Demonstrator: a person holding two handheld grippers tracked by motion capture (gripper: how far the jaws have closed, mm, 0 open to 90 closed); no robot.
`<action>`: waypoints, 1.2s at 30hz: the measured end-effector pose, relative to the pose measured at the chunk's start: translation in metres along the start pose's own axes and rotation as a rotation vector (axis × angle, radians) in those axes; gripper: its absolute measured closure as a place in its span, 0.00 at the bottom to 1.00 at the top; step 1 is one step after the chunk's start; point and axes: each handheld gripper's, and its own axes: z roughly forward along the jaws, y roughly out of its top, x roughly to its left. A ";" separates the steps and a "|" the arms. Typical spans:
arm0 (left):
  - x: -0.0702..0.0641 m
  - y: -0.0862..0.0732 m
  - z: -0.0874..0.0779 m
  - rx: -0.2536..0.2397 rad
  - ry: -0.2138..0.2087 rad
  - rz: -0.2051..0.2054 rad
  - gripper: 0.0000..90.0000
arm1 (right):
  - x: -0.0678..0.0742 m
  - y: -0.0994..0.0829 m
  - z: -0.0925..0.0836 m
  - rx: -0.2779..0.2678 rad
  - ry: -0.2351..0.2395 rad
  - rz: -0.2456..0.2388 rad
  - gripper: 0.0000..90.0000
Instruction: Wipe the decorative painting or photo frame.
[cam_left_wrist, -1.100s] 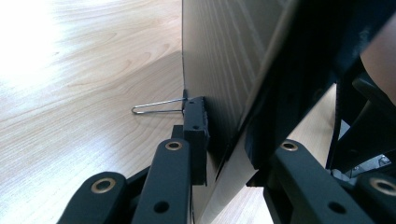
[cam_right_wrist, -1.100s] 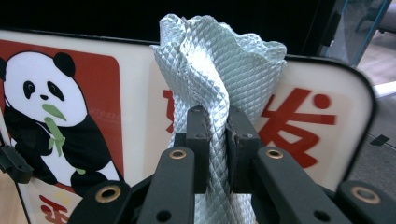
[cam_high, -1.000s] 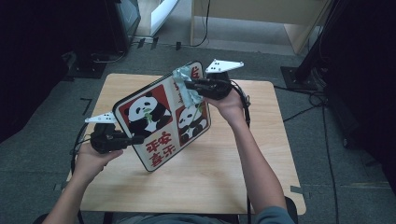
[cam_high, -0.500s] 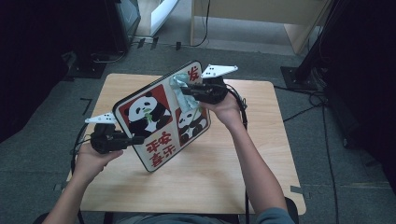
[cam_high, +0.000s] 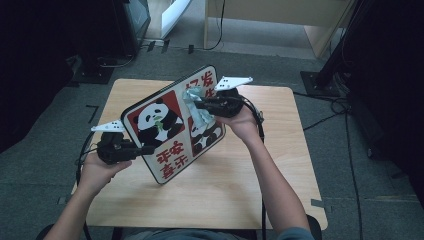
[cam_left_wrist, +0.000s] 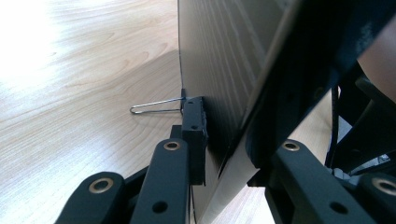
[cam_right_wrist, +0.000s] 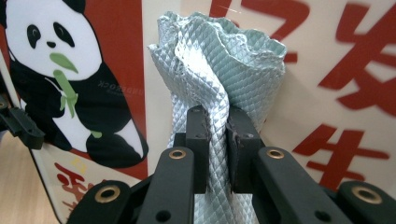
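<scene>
At centre of the high view, panda board (cam_high: 165, 127) held tilted above the wooden surface (cam_high: 280, 165). Left tool (cam_high: 142, 148), lower left of frame, clamped on the board's left edge; a black binder clip (cam_left_wrist: 194, 135) sits on that edge just beside its jaw. Right tool (cam_high: 197, 104), upper centre, closed on a bunched silver-green cloth (cam_right_wrist: 219, 70) pressed against the board face.

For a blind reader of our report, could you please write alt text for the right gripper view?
The right tongs pinch a bunched pale blue-grey quilted cloth against a panda board with red characters. A second black gripper grips the board's left edge.
</scene>
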 end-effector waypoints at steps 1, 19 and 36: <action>0.000 0.000 0.000 0.000 0.000 0.000 0.84 | 0.000 -0.002 0.000 0.004 0.002 0.006 0.91; -0.001 0.000 0.000 0.002 0.001 0.001 0.84 | -0.004 -0.021 0.001 0.050 -0.003 0.038 0.91; 0.000 0.000 0.000 0.002 -0.008 0.004 0.84 | -0.005 -0.040 0.006 0.090 0.001 0.069 0.91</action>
